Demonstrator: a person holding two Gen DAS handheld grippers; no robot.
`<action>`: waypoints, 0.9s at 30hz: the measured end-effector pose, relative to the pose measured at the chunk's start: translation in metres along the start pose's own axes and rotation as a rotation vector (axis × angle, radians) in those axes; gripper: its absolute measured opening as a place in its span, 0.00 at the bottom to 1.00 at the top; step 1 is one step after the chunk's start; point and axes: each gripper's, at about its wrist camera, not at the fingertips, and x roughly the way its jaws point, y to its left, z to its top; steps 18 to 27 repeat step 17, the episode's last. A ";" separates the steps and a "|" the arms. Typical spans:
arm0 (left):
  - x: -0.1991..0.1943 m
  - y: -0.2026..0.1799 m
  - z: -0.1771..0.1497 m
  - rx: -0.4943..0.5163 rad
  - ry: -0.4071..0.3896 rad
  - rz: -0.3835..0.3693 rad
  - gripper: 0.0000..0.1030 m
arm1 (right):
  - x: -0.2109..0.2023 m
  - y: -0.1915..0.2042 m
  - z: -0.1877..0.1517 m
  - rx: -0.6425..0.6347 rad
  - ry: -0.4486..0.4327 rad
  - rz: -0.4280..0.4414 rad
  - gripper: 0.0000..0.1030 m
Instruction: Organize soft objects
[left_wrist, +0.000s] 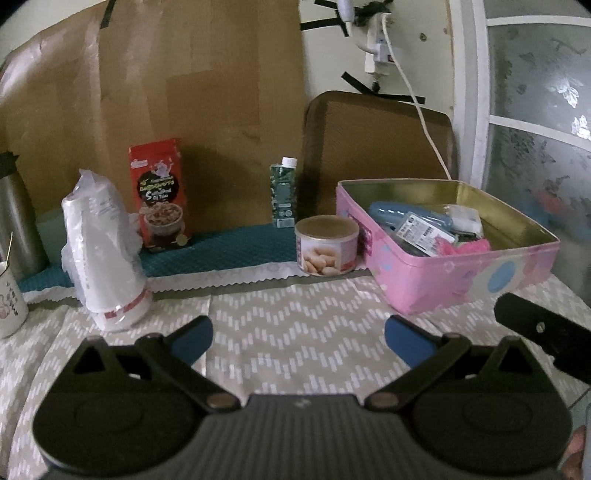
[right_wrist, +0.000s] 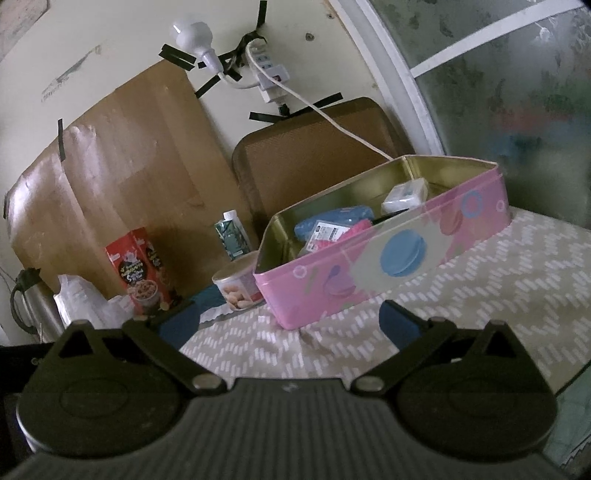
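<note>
In the pink tin (left_wrist: 461, 280) we are seeing a fluffy pink item (left_wrist: 474, 245), probably light and yielding, best pinched mid-body, while both grippers' fingers (left_wrist: 192, 338) (right_wrist: 397, 326) are spreading empty.
</note>
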 end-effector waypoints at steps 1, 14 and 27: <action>-0.001 -0.001 0.000 0.006 0.000 -0.002 1.00 | -0.001 0.000 0.000 -0.001 -0.002 0.001 1.00; 0.000 -0.007 -0.001 0.020 -0.004 -0.019 1.00 | -0.001 -0.001 0.000 0.003 -0.002 0.002 1.00; 0.001 -0.007 0.000 0.024 -0.005 -0.026 1.00 | -0.001 0.001 -0.001 -0.005 -0.008 -0.001 1.00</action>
